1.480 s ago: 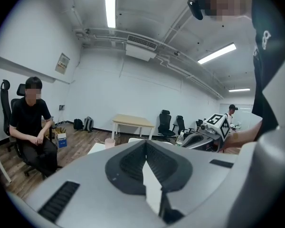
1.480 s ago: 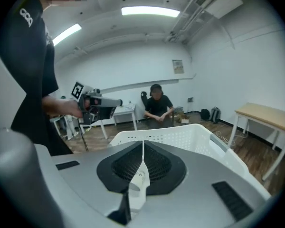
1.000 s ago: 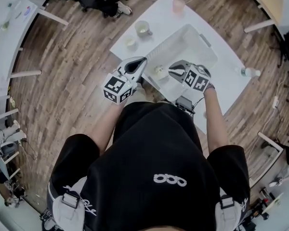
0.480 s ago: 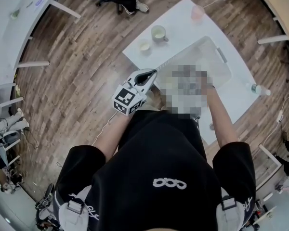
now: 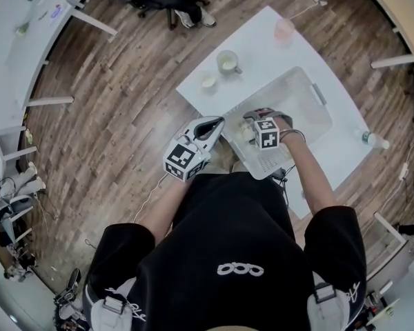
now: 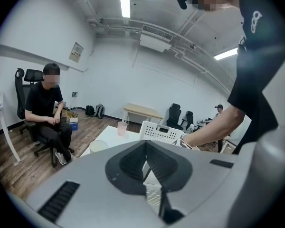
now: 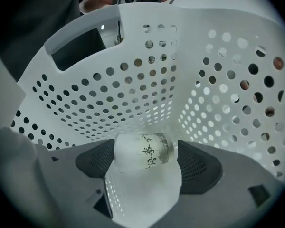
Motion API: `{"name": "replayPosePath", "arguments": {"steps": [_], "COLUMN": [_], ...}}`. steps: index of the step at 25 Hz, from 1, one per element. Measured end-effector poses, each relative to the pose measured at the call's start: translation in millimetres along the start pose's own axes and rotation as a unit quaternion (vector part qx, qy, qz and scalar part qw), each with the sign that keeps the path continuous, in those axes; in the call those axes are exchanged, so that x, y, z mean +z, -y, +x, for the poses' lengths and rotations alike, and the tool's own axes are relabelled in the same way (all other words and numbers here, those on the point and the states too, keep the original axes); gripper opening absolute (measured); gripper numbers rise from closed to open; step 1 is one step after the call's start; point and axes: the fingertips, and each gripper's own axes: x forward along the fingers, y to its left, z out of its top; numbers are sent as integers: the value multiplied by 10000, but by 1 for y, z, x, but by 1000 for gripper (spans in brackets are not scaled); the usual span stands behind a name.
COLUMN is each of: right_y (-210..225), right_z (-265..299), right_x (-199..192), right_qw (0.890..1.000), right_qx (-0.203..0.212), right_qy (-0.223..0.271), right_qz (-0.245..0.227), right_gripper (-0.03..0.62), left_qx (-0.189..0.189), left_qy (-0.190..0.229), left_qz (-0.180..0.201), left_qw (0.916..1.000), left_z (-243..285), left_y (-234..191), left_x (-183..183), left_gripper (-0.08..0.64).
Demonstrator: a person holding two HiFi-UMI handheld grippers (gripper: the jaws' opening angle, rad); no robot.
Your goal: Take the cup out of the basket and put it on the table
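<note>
The white perforated basket (image 5: pixel 310 92) stands on the white worktop (image 5: pixel 262 40), right of centre in the head view. It holds one cup (image 7: pixel 143 151), lying on its side on the basket floor close to a corner. The right claw (image 7: pixel 147 158) has just been opening and now straddles the cup, with its pads clear of it. The left claw (image 5: pixel 217 121) is closed and empty at the worktop's near edge, just beside the basket. At upper left a mug (image 5: pixel 227 62), a small cup (image 5: pixel 208 82) and a pink cup (image 5: pixel 284 29) leave a bare strip beside the basket. The cup in the basket is white with dark characters.
</note>
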Motion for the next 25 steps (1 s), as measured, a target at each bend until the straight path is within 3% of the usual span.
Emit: {"name": "replayPosePath", "arguments": {"steps": [5,11,20,25], "right_y": [-1,2,-2,4], "right_z": [13,13,3,-44], "right_x": [1,0,2,13], "right_qw": [9994,9991,9997,9977], "right_qx": [340,416,199,-308], "right_qy": [33,-28,-135,303], "right_qz": [-4,-28,63,523], "right_gripper": [387,387,385,385], "left_qx": [18,50,-68,-153], "left_qy": [-79,-99,-102,-35], "left_qz": [-40,-80,33,137], "left_qw": [10000,9999,9999,9998], "left_z": [3,2,1,0], "left_y": [-3,-4,11,18], "left_x": [-7,-12,-12,-3], "left_gripper": [9,9,9,9]}}
